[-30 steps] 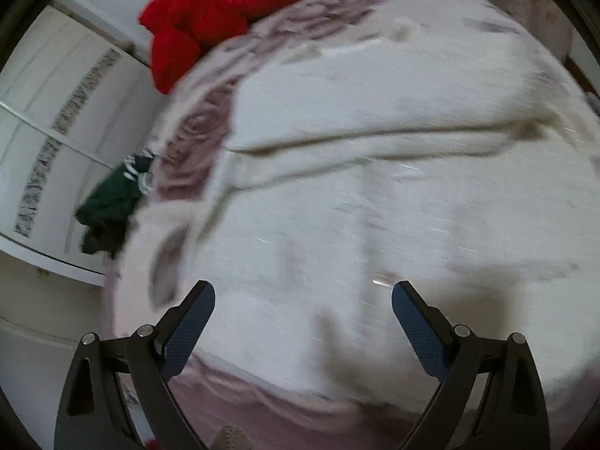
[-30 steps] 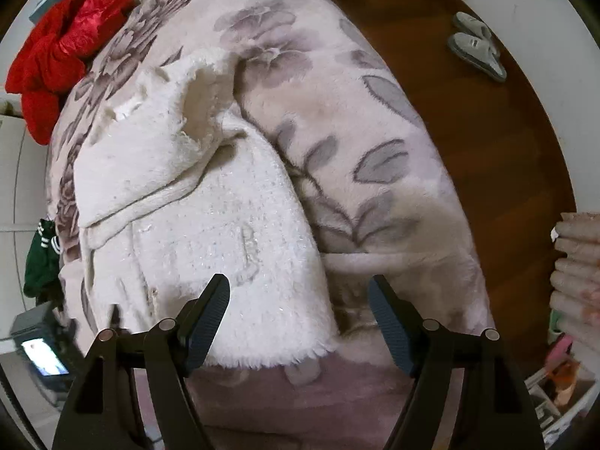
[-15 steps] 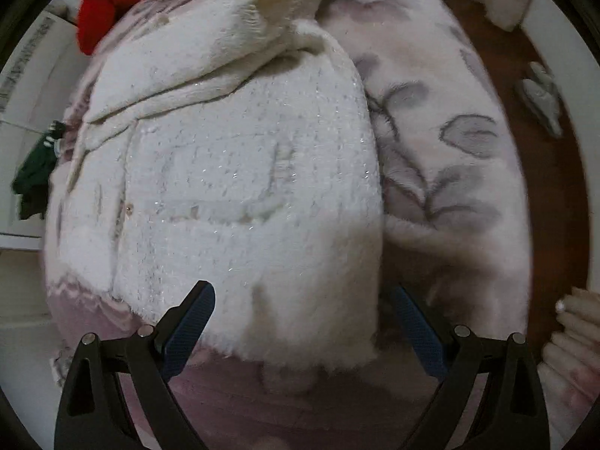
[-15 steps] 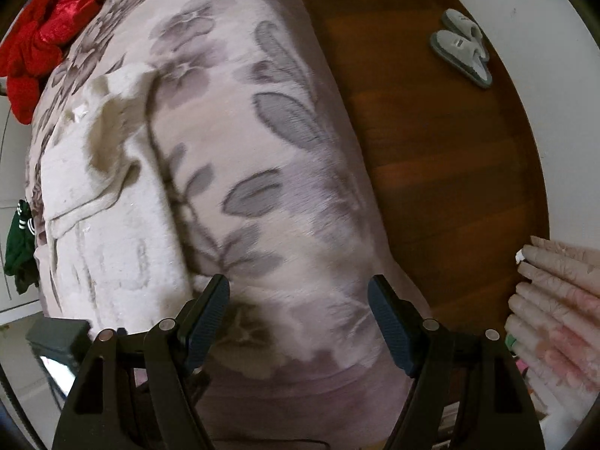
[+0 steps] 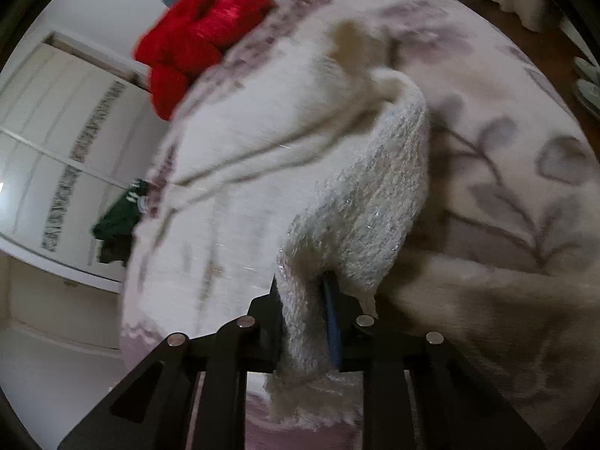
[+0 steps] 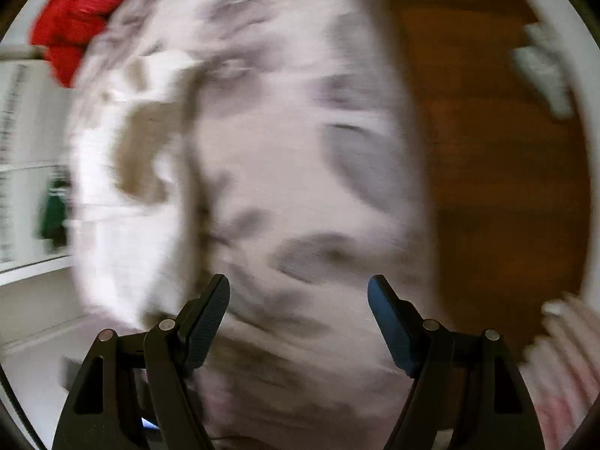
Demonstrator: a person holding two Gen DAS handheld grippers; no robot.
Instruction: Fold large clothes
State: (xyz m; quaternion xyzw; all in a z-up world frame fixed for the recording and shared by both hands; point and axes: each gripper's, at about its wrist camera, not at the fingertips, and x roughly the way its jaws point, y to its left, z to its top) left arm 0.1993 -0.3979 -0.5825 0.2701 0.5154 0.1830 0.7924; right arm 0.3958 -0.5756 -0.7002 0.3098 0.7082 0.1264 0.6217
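White fluffy sweater (image 5: 262,172), flecked with silver thread, lies spread across the bed over a pale blanket (image 5: 525,195) printed with grey leaves and flowers. Beyond the bed's left edge stands a white wardrobe (image 5: 48,150), with a dark green garment (image 5: 116,221) hanging off that edge. At the bed's far left corner sits a crumpled red garment (image 5: 202,33). The left gripper (image 5: 305,322) is closing on the sweater's near right corner, the knit bunched between its jaws and pulled up off the blanket. Further right, the right gripper (image 6: 298,300) hangs spread wide over the blanket near the bed's right edge, nothing between its jaws; that view is heavily blurred. Brown wooden floor (image 6: 487,172) runs along the right side.
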